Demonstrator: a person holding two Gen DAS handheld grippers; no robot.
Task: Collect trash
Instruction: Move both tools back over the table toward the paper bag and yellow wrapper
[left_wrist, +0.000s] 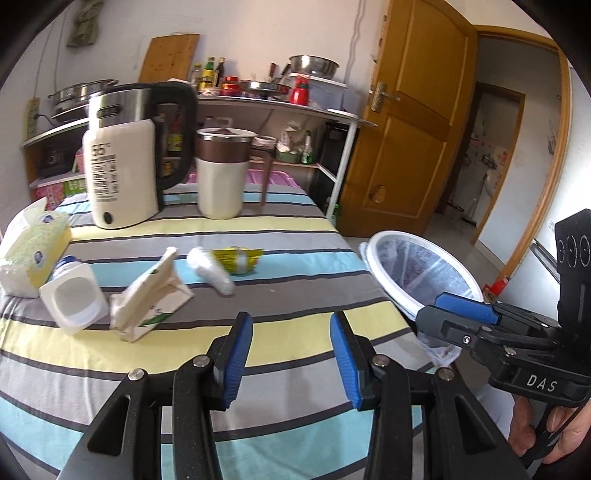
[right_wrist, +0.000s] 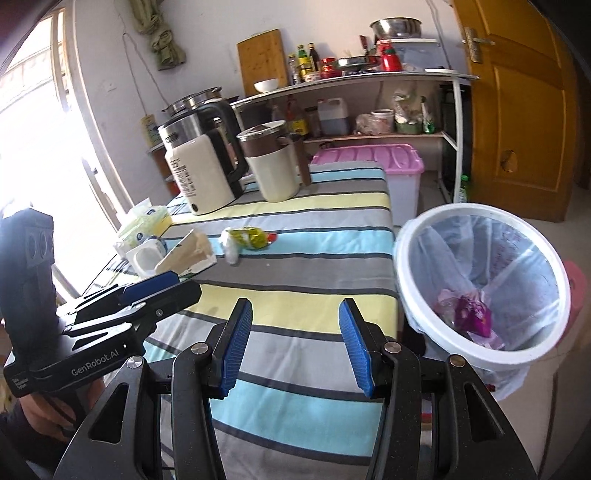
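Both the left hand-held gripper and right hand-held gripper hang released, nothing between their pads; crumpled carton ahead on the bench, bin right.

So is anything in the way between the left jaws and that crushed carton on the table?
Nothing visible. The left gripper is open and empty over bare striped cloth, and the carton lies ahead and to its left. The yogurt cup sits close beside the carton's far side, not in the path.
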